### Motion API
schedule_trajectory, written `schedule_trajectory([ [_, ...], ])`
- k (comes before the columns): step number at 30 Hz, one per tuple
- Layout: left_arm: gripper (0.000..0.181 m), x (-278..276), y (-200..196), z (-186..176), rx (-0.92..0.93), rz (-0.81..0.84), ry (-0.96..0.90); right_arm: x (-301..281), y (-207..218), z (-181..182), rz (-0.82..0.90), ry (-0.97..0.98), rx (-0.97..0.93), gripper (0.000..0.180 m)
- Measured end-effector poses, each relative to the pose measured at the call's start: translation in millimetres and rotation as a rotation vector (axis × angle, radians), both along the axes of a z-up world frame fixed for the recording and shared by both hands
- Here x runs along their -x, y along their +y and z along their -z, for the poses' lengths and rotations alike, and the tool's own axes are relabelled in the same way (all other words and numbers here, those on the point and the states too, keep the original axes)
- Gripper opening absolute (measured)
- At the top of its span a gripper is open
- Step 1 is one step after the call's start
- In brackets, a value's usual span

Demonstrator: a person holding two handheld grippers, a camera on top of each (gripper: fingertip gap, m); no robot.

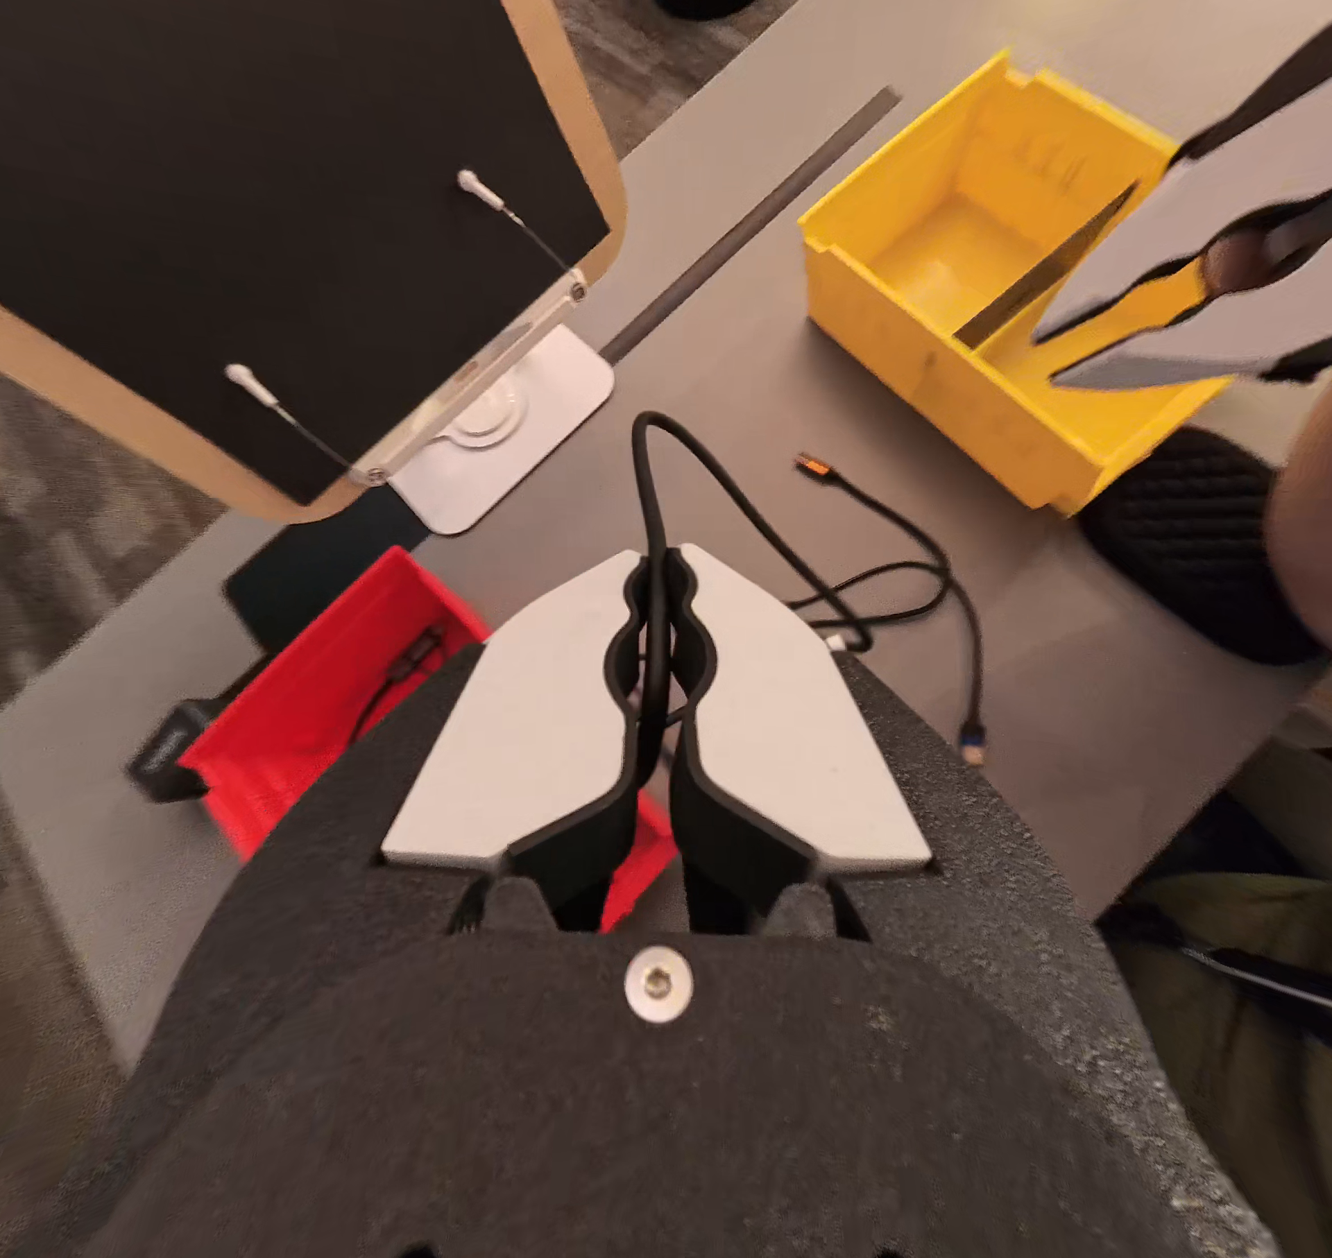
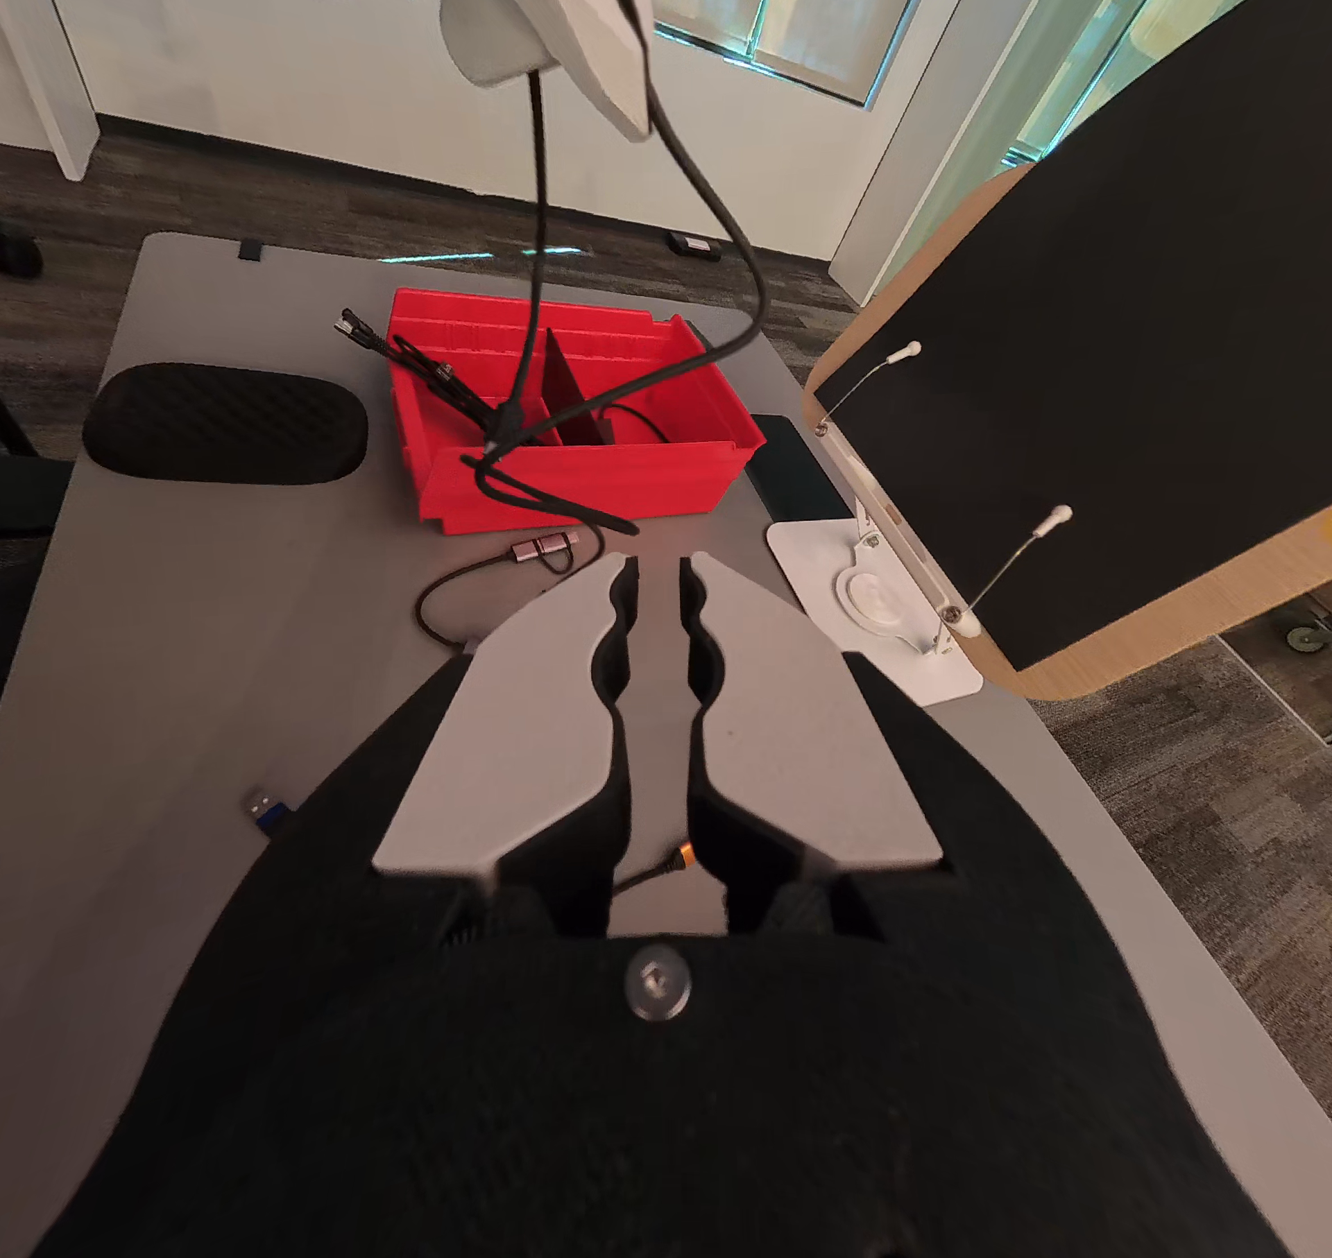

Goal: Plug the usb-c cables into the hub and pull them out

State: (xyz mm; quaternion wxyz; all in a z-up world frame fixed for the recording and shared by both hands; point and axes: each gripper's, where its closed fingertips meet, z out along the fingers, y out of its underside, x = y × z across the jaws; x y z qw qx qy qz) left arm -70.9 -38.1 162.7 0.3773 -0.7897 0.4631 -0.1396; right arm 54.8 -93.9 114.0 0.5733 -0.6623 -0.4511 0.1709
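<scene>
My left gripper is shut on a black cable, which loops up above the fingertips. In the right wrist view the left gripper is raised high, and the cable hangs from it down to the red bin. My right gripper is open and empty above the grey table. A small pink-grey hub with a short cable lies just in front of its fingertips. An orange-tipped plug lies under the right gripper and also shows in the left wrist view.
The red bin holds several more black cables. A yellow bin sits under my right gripper. A blue-tipped plug, a black wrist rest and a black wood-edged panel on a white base are on the table. Spacing between my two grippers at the tips: around 15 cm. To reach the orange-tipped plug in a straight line is about 30 cm for my right fingers, about 35 cm for my left. It is also in sight in the left wrist view.
</scene>
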Motion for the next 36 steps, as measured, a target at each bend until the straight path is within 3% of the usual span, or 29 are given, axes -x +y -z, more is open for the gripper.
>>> schedule_trajectory([
  [8,0.003,-10,25,6,0.256,-0.014,-0.267,53,2,2,-0.141,0.139,-0.031,0.011],
  [14,0.003,-10,29,-10,0.224,0.001,-0.31,101,-15,65,-0.415,-0.019,0.123,0.008],
  [17,0.003,-8,32,-21,0.17,-0.014,-0.317,115,-43,66,-0.581,-0.026,0.104,0.008],
  [19,0.003,-9,31,-29,0.158,-0.02,-0.355,126,-34,55,-0.507,0.057,0.058,0.011],
  [24,0.003,-18,20,-42,0.142,-0.001,-0.438,126,29,54,-0.1,0.282,0.067,0.034],
  [28,0.002,-25,10,-48,0.133,0.0,-0.533,107,38,27,-0.031,0.561,-0.017,0.034],
  [31,0.003,-26,11,-47,0.119,-0.012,-0.549,107,35,24,-0.039,0.578,0.007,0.034],
  [36,0.003,-34,4,-44,0.181,0.011,-0.565,77,56,24,0.16,0.624,-0.046,0.035],
])
